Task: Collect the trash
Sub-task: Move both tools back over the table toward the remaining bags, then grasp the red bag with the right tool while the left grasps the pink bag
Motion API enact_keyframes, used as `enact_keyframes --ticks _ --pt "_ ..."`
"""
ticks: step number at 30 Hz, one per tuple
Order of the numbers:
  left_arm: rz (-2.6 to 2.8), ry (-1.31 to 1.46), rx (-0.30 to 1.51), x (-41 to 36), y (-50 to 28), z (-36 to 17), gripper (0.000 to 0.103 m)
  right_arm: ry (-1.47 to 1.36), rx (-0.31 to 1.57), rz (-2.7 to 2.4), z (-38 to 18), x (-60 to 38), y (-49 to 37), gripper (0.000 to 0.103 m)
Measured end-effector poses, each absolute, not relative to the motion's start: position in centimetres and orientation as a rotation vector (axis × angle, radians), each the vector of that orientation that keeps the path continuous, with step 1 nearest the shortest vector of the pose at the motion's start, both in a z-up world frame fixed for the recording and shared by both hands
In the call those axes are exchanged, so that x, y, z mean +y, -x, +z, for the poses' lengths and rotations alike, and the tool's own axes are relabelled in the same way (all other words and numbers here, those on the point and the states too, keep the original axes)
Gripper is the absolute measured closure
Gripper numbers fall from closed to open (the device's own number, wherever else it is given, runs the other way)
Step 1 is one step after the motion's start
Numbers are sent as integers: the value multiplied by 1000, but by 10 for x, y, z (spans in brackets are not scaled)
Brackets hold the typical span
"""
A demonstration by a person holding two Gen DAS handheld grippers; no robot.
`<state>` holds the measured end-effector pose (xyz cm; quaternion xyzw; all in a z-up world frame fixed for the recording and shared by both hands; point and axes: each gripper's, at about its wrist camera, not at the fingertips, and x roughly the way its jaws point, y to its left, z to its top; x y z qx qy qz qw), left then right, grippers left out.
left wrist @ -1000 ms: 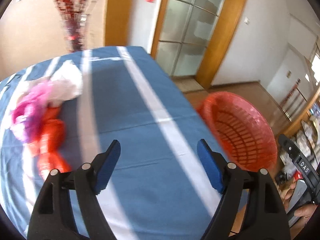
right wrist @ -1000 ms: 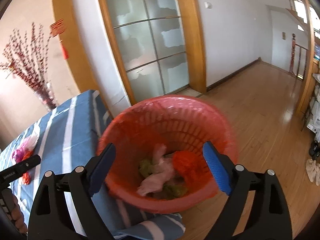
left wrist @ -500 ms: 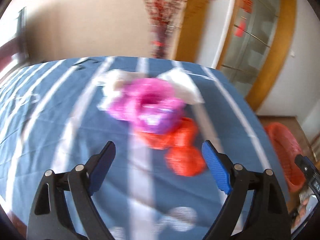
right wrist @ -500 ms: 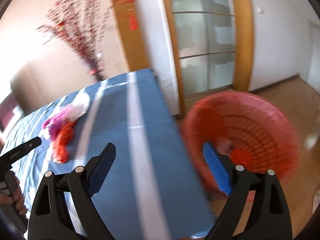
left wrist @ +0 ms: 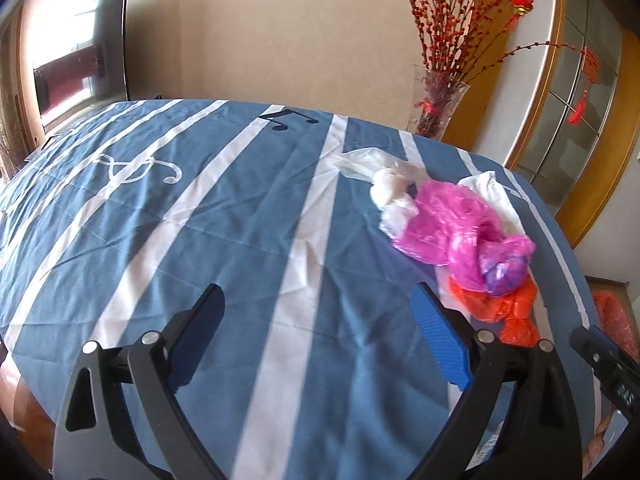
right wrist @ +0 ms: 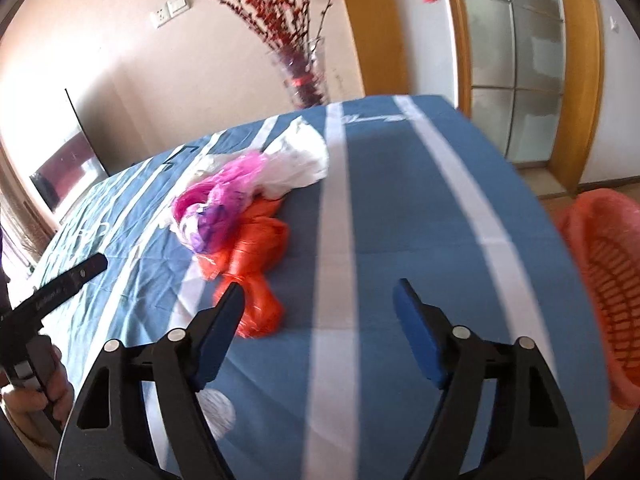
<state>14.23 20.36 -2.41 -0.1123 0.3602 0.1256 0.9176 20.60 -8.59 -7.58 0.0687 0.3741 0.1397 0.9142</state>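
A heap of crumpled plastic bags lies on the blue striped tablecloth (left wrist: 200,240): a pink bag (left wrist: 452,220) (right wrist: 224,188), an orange bag (left wrist: 504,308) (right wrist: 252,264) and white bags (left wrist: 384,176) (right wrist: 296,156). My left gripper (left wrist: 320,312) hangs over bare cloth to the left of the heap, its jaws opening with nothing between them. My right gripper (right wrist: 318,304) is over the cloth just right of the orange bag, its jaws closing on nothing. The orange basket (right wrist: 604,280) stands off the table's right edge.
A glass vase of red branches (left wrist: 436,104) stands behind the table's far edge. A dark screen (left wrist: 80,52) leans on the wall at far left. Glass doors with wooden frames (right wrist: 516,60) are at the right. A hand (right wrist: 36,396) holds the other gripper's handle at lower left.
Both grippers have swung left, away from the orange basket and toward the heap of bags. The basket has slid to the right edge of both views. The right jaws have narrowed a little.
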Motion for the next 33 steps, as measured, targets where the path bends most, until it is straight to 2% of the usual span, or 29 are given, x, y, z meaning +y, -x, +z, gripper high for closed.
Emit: enact_keyframes --ticks 7,14,18,20,23,33 --pt "277 205 753 215 -145 -30 5 -117 809 316 -81 -51 -234 33" --pt "252 218 768 219 -145 -38 4 -97 862 324 -93 -33 -252 39" --pt "237 251 775 224 -146 -41 4 -52 873 331 -98 -20 -256 56" --pt "230 264 775 225 -146 -42 4 -33 873 333 -98 -18 -255 70" --pt "223 270 779 224 -146 -42 4 -48 877 333 -98 -23 -253 78" --pt "189 230 782 203 -149 -38 4 -56 834 252 -89 -65 -233 82"
